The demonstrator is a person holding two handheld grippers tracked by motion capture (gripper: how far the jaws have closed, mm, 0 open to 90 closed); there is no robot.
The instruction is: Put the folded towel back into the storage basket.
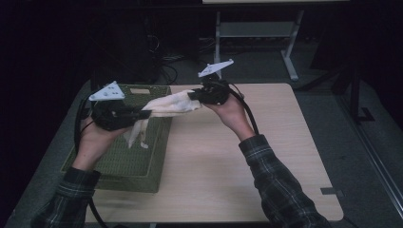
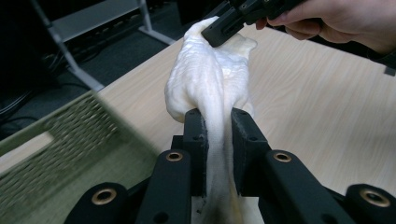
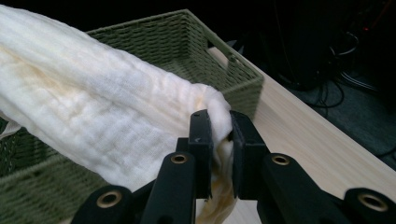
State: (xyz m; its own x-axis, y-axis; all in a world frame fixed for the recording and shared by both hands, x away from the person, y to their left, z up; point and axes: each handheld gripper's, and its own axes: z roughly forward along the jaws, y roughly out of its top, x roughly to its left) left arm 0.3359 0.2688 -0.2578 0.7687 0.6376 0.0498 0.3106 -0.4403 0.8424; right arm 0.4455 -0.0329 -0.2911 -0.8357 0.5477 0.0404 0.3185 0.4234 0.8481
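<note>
high view: one cream cloth hangs in the air between the two tools, above the near edge where the one green basket meets the wooden table. its long axis runs from about 8 o'clock to 2 o'clock. the left gripper is clamped on the lower end, and the right gripper is clamped on the upper end. a loose tail of the cloth drops toward 6 o'clock from the left gripper, over the basket. the basket lies below and at 7 o'clock from the cloth, so the left hand is the nearer one to it. i count two grippers, one cloth, one basket, one table.

left gripper view: the left gripper has its two jaws pressed together on a thin twisted part of the cloth. the cloth goes away toward 12 o'clock, where the right gripper bites its far end. the basket is at 9 o'clock, blurred, and the table at 3 o'clock.

right gripper view: the right gripper is closed on a bunched corner of the cloth. the cloth stretches away toward 10 o'clock as a thick roll. the basket stands behind and under it, from 9 to 1 o'clock. the table is at 3 o'clock.

my judgement: the cloth seems to be moving out of the basket or into it, and the next move depends on this axis staying stretched.
</note>
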